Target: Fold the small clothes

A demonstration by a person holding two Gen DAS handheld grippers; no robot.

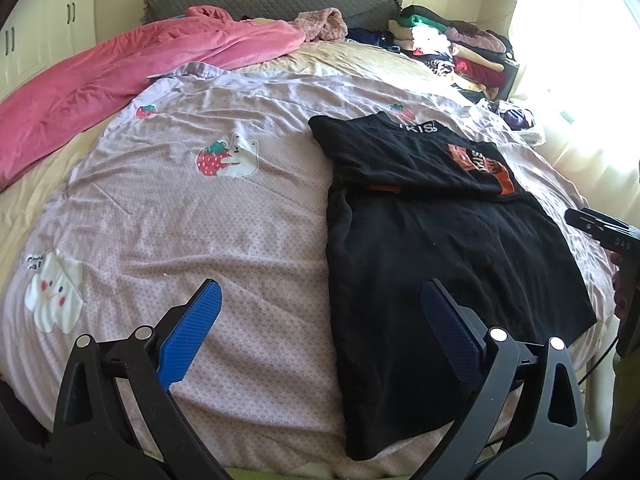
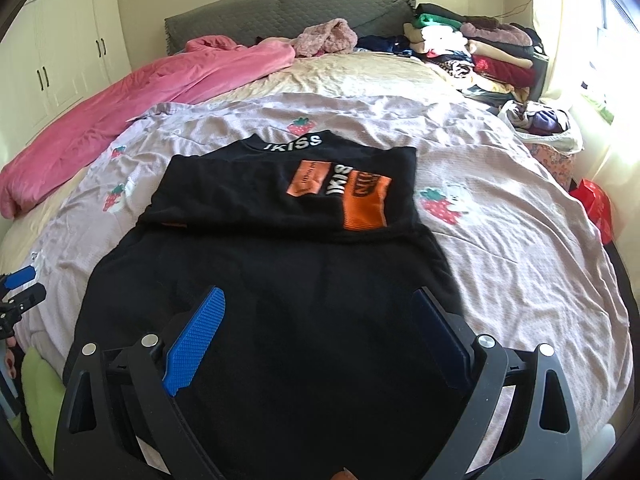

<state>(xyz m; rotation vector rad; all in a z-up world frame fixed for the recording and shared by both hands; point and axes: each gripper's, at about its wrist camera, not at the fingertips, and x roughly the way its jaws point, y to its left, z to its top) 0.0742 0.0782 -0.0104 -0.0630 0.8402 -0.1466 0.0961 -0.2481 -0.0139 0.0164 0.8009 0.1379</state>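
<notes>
A black T-shirt (image 2: 280, 280) with orange patches and white lettering lies flat on the lilac strawberry-print quilt (image 2: 520, 240). Its upper part is folded down over the body. It also shows in the left wrist view (image 1: 440, 248), at the right. My left gripper (image 1: 320, 292) is open and empty above the quilt, just left of the shirt's hem. My right gripper (image 2: 320, 296) is open and empty above the shirt's lower half. The right gripper's tip shows at the right edge of the left wrist view (image 1: 600, 228). The left gripper's tip shows at the left edge of the right wrist view (image 2: 20, 288).
A pink blanket (image 1: 120, 76) lies bunched at the far left of the bed. Stacked folded clothes (image 2: 480, 52) sit at the far right by the grey headboard (image 2: 288, 8). A white bag of clothes (image 2: 540, 124) and a red bag (image 2: 596, 204) sit by the right edge.
</notes>
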